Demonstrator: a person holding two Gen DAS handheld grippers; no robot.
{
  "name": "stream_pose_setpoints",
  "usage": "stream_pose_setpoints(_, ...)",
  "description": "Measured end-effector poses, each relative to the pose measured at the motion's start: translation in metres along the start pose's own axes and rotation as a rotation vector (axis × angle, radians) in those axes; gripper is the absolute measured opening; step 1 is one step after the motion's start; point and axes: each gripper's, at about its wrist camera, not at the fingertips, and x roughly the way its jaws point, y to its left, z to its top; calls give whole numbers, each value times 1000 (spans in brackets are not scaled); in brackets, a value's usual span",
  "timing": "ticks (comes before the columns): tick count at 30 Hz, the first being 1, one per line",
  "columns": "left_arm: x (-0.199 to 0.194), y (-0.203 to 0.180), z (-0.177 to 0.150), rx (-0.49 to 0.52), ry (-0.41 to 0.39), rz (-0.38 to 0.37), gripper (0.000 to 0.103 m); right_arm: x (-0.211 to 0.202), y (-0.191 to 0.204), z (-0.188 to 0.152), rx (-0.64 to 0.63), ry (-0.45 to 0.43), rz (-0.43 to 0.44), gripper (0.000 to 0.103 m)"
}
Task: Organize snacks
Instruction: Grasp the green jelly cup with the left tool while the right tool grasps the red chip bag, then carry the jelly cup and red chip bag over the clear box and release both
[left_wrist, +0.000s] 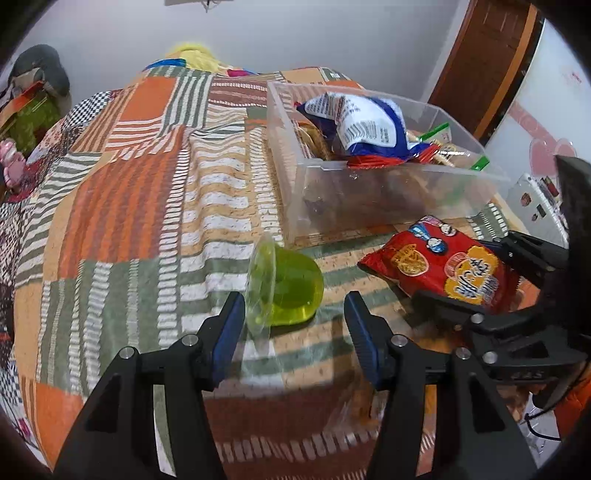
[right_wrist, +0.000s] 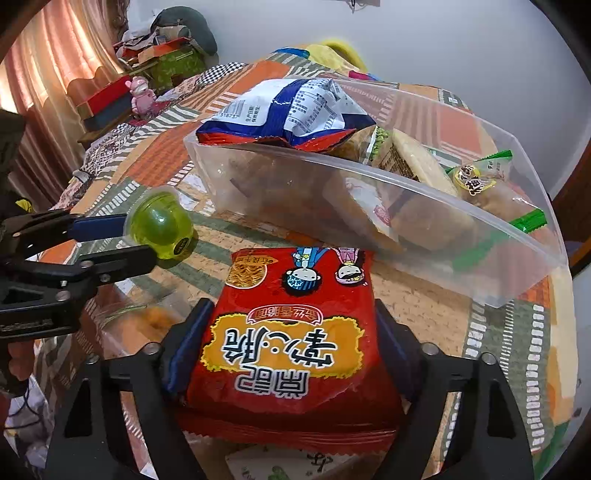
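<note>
The right gripper (right_wrist: 291, 354) has its 2 fingers clamped on a red noodle-snack packet (right_wrist: 291, 347), held just in front of the clear plastic bin (right_wrist: 461, 236) of snacks. The left gripper (left_wrist: 295, 321) is spread wide around a green jelly cup (left_wrist: 288, 284) lying on its side on the patchwork cloth (left_wrist: 129, 206), apparently not yet touching.

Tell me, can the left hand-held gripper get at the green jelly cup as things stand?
Probably yes: the left hand-held gripper is open with the green jelly cup lying on its side just beyond its fingertips, nothing between them.
</note>
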Motion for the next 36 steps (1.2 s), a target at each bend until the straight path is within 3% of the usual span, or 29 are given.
stream_pose_setpoints(2, 12, 2, 2, 4, 18, 9, 56, -2, -2, -2, 7, -12, -8, 66)
stream_pose_setpoints(6, 24, 10, 4, -36, 26, -13, 56, -8, -6, -4, 28, -31, 2, 65)
stream_pose_setpoints(12, 22, 10, 3, -38, -10, 20, 44, -20, -9, -4, 45, -56, 3, 65)
stream_pose_setpoints(24, -37, -9, -3, -9, -82, 27, 40, -59, -15, -11, 65, -131, 5, 65)
stream_pose_setpoints(36, -92, -49, 33, 24, -207, -9, 40, -101, -42, -3, 113, -241, -28, 65)
